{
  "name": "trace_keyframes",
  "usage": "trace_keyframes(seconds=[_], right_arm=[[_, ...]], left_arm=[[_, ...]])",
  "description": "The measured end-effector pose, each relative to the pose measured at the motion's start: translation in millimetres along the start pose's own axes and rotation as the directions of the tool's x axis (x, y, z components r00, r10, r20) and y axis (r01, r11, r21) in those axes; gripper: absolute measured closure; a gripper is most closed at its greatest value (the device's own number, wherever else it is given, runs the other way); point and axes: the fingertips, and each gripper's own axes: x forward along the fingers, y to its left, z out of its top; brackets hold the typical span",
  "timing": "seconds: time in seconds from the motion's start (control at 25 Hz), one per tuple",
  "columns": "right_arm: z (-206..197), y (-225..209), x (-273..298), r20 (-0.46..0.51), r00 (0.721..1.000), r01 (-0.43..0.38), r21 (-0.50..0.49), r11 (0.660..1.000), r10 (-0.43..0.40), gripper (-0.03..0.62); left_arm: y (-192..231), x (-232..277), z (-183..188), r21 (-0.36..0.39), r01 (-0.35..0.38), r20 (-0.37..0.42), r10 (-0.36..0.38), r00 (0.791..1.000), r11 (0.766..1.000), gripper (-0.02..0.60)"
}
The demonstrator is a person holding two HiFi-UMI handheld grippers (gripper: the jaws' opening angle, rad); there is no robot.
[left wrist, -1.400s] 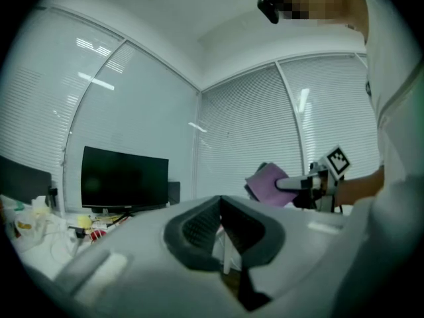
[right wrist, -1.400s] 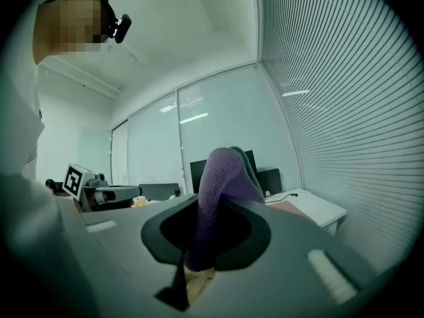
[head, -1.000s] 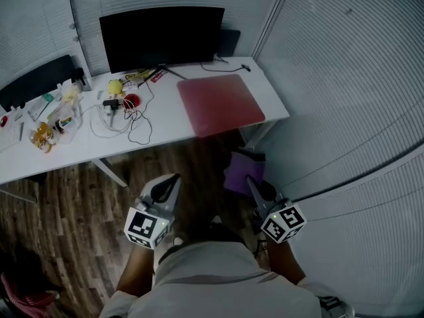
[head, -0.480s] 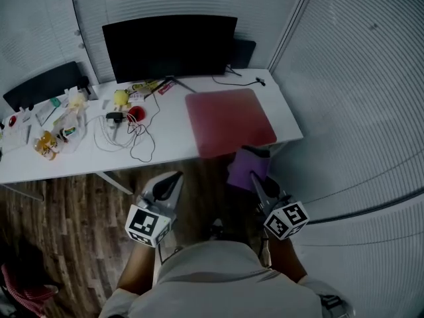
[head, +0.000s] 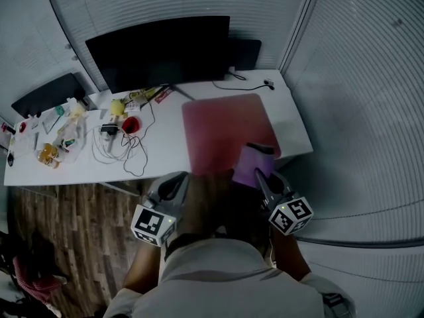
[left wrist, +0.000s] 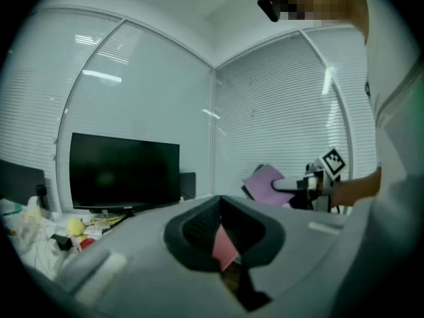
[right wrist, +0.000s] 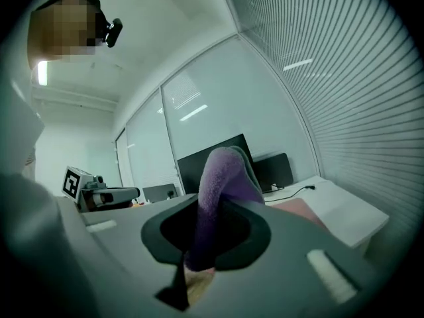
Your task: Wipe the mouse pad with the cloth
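The right tongs (head: 257, 172) are gripping the cloth (head: 249, 164) over the near right corner of the mouse pad (head: 222, 128); the left tongs (head: 177, 179) are hanging clenched and empty.

I see a black monitor (head: 159, 48) standing at the back of a white desk (head: 165, 138), with a dark box (head: 244, 53) just beside its right edge. Left of centre lie tangled white cables (head: 122, 148), a small red round thing (head: 130, 123) and a yellow toy (head: 117, 107). Wood-plank floor (head: 73, 230) shows below the desk.

Mouse pad (head: 222, 128) edge partly behind cloth (head: 250, 165)
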Motion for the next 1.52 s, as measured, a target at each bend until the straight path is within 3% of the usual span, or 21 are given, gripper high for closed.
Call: trace_keyframes(seconds=[0.36, 0.6, 0.88, 1.12, 1.28, 1.52], right_arm=[[-8, -86, 24, -0.021, 1.000, 0.010, 0.074, 0.997, -0.009, 0.549], [-8, -106, 51, -0.035, 0.999, 0.027, 0.068, 0.997, -0.024, 0.549], [-8, -136, 121, -0.120, 0.989, 0.093, 0.056, 0.994, -0.086, 0.549], [-17, -98, 226, -0.222, 0.975, 0.015, 0.028, 0.999, -0.008, 0.548], [-50, -62, 305, -0.358, 0.929, -0.098, 0.021, 0.995, 0.099, 0.548], [-130, -4, 401, -0.554, 0.794, -0.300, -0.001, 0.954, 0.249, 0.548]], left_arm=[[1, 79, -5, 0.014, 0.010, -0.068, -0.009, 0.998, 1.000, 0.580], [33, 114, -7, -0.008, 0.023, -0.066, -0.024, 0.998, 1.000, 0.580], [108, 146, -10, -0.023, 0.032, -0.055, -0.033, 0.998, 0.999, 0.578], [190, 142, -28, -0.100, 0.015, -0.074, -0.023, 0.997, 0.995, 0.579], [243, 132, -50, -0.103, -0.021, -0.101, 0.011, 0.995, 0.994, 0.579], [287, 103, -82, -0.152, -0.139, -0.161, 0.115, 0.980, 0.979, 0.580]])
